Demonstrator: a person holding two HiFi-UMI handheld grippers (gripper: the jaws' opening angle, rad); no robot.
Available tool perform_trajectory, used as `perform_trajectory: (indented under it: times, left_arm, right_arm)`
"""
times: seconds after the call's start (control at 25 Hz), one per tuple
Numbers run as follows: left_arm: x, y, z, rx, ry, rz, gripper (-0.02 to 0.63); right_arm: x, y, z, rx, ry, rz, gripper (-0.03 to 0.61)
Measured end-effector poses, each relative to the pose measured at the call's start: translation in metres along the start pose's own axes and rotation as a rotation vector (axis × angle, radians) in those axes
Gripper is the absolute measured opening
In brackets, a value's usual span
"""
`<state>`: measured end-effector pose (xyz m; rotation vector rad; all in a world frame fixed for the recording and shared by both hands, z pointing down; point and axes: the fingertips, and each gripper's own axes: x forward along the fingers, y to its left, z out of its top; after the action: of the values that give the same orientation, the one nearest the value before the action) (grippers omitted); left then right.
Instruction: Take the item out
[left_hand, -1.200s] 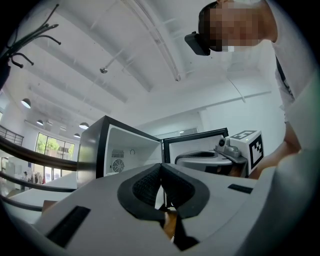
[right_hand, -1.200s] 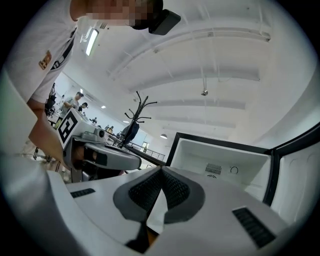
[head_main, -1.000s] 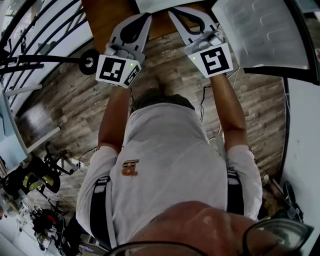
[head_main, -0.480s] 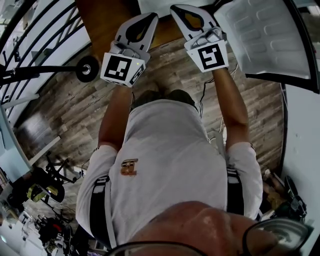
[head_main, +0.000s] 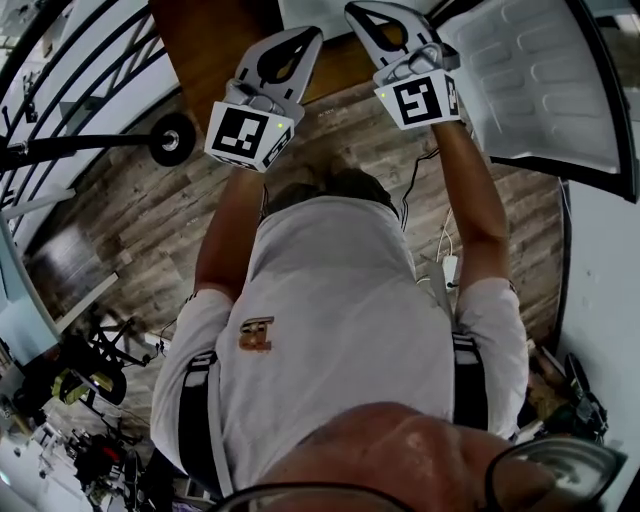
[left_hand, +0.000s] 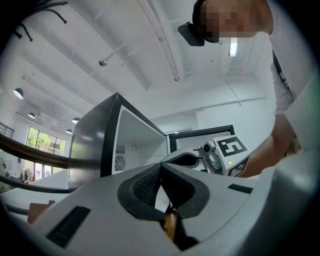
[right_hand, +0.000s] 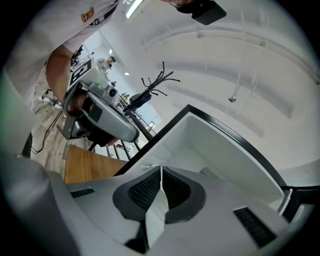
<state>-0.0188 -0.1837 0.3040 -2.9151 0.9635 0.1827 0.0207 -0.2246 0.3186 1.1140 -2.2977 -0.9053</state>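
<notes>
Standing on a wood-plank floor (head_main: 140, 200), a person (head_main: 330, 330) holds two tools up toward a white appliance (left_hand: 135, 135) whose dark-framed door (head_main: 530, 80) stands open. The left gripper (left_hand: 160, 167) has its jaws pressed together at the tips, with nothing clamped between them. The right gripper (right_hand: 161, 170) is likewise closed and empty. The pair sit side by side, near each other but apart, over the edge of a wooden table (head_main: 215, 50), both aimed into the white cavity. The item to be taken out shows in no view, so its place relative to the fingers cannot be told.
</notes>
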Motion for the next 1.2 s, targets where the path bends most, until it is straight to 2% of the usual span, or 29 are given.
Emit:
perform_trajectory:
  times: [0.2,0.52,0.56,0.6,0.64,0.84,1.2]
  left_arm:
    - [0.010,0.003,-0.007,-0.006,0.016,0.040,0.017]
    - [0.026,0.002,-0.013,-0.003,0.039,0.095,0.017]
    - [0.026,0.003,-0.014,-0.002,0.041,0.100,0.017]
    - [0.027,0.004,-0.016,0.000,0.042,0.104,0.017]
    - [0.028,0.005,-0.018,0.002,0.043,0.109,0.017]
    - [0.028,0.003,-0.027,0.012,0.054,0.129,0.017]
    - [0.033,0.013,-0.034,0.006,0.061,0.135,0.017]
  right_arm:
    - [0.012,-0.005,-0.014,-0.079,-0.001,0.055,0.035]
    - [0.026,-0.014,-0.036,-0.149,-0.003,0.130,0.041]
    - [0.029,-0.013,-0.038,-0.153,-0.003,0.144,0.069]
    - [0.032,-0.011,-0.041,-0.155,-0.002,0.159,0.171]
    - [0.035,-0.009,-0.044,-0.160,0.000,0.171,0.190]
    - [0.044,-0.002,-0.059,-0.228,0.027,0.194,0.190]
    - [0.073,0.003,-0.083,-0.461,0.105,0.230,0.190]
